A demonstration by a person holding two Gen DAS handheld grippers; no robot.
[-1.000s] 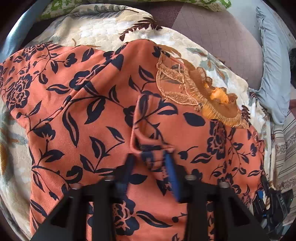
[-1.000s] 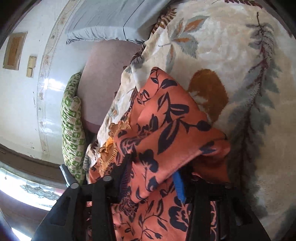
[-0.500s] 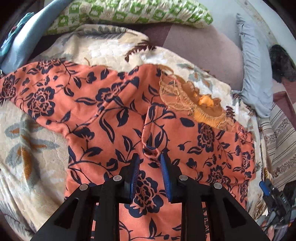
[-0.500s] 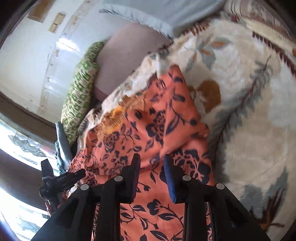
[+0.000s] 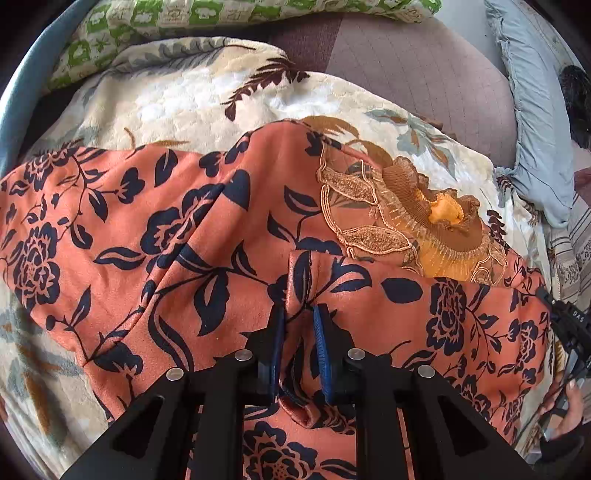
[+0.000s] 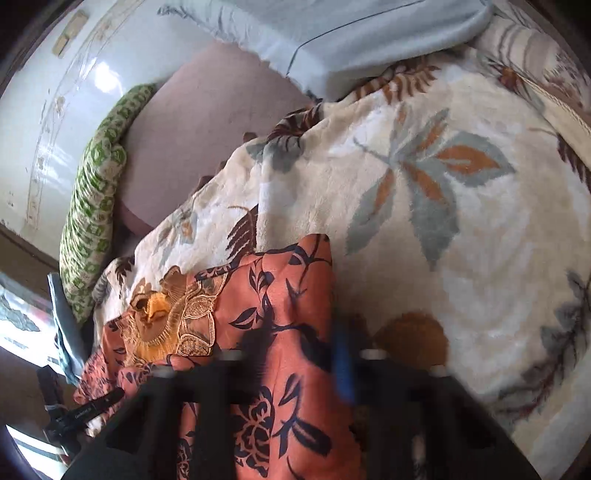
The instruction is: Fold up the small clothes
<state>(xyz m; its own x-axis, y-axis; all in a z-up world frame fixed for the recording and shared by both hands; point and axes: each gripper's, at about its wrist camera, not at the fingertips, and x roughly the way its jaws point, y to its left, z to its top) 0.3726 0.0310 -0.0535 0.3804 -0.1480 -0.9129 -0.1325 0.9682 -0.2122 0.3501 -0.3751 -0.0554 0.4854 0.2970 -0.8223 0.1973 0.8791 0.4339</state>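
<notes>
An orange garment (image 5: 184, 258) with a dark blue flower print lies spread on a cream leaf-pattern blanket (image 5: 184, 99). Its gold embroidered neckline with a yellow ruffle (image 5: 424, 221) faces up. My left gripper (image 5: 300, 328) is closing, and its blue pads pinch a raised fold of the cloth. In the right wrist view the garment (image 6: 280, 295) ends in a folded edge on the blanket (image 6: 443, 221). My right gripper (image 6: 301, 354) is blurred by motion, with cloth running between its fingers. It also shows at the left wrist view's right edge (image 5: 565, 332), held by a hand (image 5: 565, 406).
A green patterned pillow (image 5: 221, 14) lies along the far side, on a mauve quilted sheet (image 5: 424, 74). A pale blue pillow (image 5: 535, 110) sits at the right, above striped fabric (image 5: 569, 251). A white wall (image 6: 74, 110) stands behind the bed.
The left gripper has narrowed on the raised fold and come closer to the cloth. The right gripper has rolled and swung towards the garment's right edge, and its view is now blurred.
</notes>
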